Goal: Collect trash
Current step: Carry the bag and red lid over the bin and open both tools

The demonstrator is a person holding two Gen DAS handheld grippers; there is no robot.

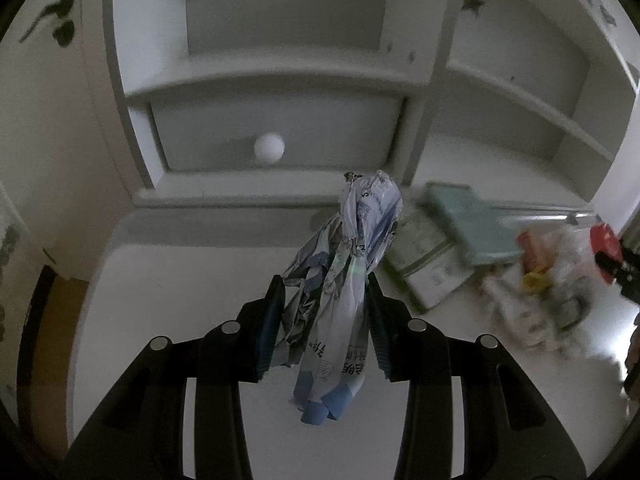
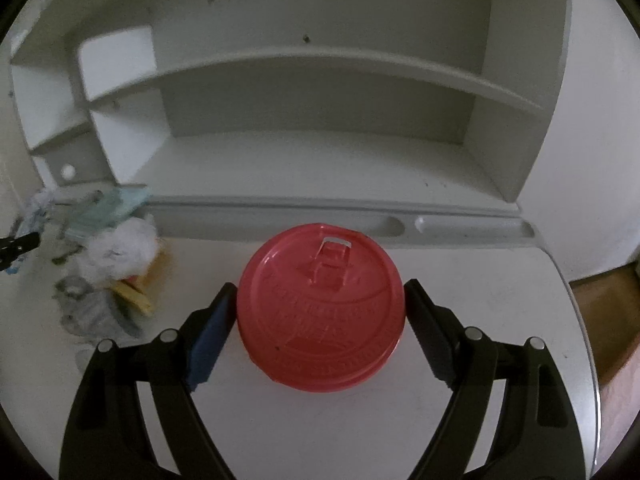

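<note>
My left gripper (image 1: 326,316), black with blue pads, grips a crumpled wrapper (image 1: 344,280), white and blue with dark print. Right of the wrapper lies a pale green box (image 1: 472,224). My right gripper (image 2: 320,328) clasps a red lid (image 2: 320,304) with embossed lettering.

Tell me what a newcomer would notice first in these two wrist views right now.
The red lid stands out most: it fills the middle of the right wrist view, clamped between the right gripper fingers above the white desk. Next comes the crumpled printed paper, pinched in the left gripper and sticking up before the drawer knob. A blurred trash pile lies between them.
</note>
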